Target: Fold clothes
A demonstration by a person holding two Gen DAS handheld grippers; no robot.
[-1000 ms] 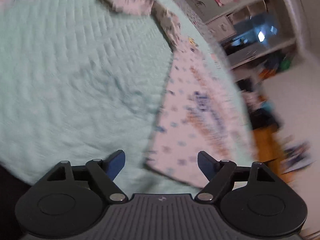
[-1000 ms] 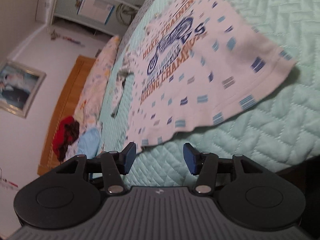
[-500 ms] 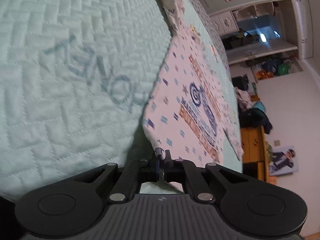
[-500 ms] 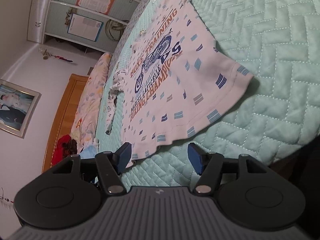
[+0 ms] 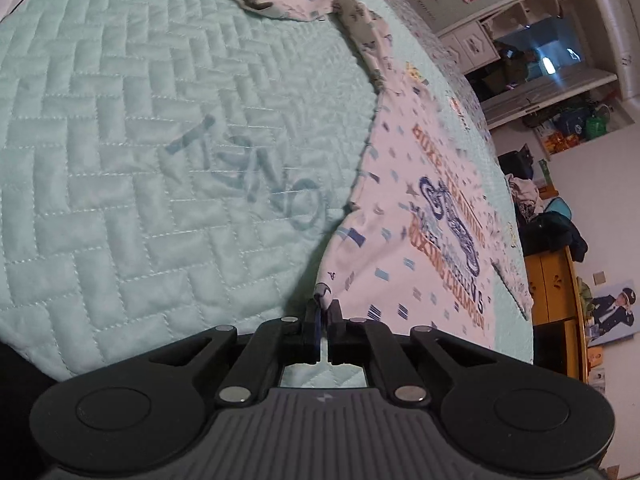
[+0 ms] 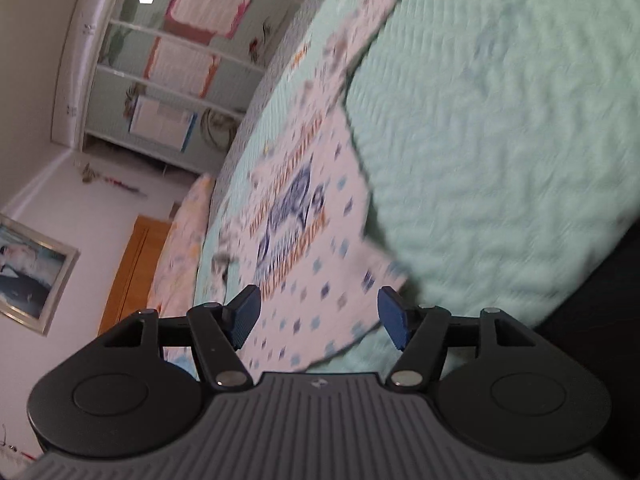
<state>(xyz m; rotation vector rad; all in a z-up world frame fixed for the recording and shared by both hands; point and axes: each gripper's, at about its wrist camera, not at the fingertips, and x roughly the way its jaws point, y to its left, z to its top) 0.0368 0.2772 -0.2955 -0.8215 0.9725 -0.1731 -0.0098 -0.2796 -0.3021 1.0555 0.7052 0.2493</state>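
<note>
— Two grippers, one garment: what does your left gripper point(image 5: 321, 312) have?

— You have it clamped on the near corner of the long-sleeved shirt point(image 5: 424, 216). Its jaws are pressed together with a small fold of hem poking up between them, and the cloth rises slightly from that corner off the quilt point(image 5: 132, 152).

— And your right gripper point(image 6: 318, 312)?

— Your right one is spread wide, blue pads point(image 6: 245, 312) well apart, holding nothing. It hovers over the shirt's hem edge near the bed's side; that view is blurred, so you cannot tell whether the pads touch the fabric.

— How does the shirt look to you?

— You see a white shirt dotted with small blue and pale-blue marks, lying face up on the mint-green quilted bedspread. A chest print point(image 5: 450, 216) shows a dark blue motorcycle with orange lettering around it. One sleeve point(image 5: 320, 4) runs away from you and bends sideways at the far end, with a grey-green cuff and grey patches along it. The body lies mostly flat, its side edge slightly wavy against the quilt's herringbone stitching.

— Anything beside it?

— You can read faint blue letters point(image 5: 248, 176) woven into the quilt just beside the shirt's edge. Past the bed stand a white shelving unit point(image 6: 160, 72) and an orange wooden cabinet point(image 5: 554, 292).
</note>
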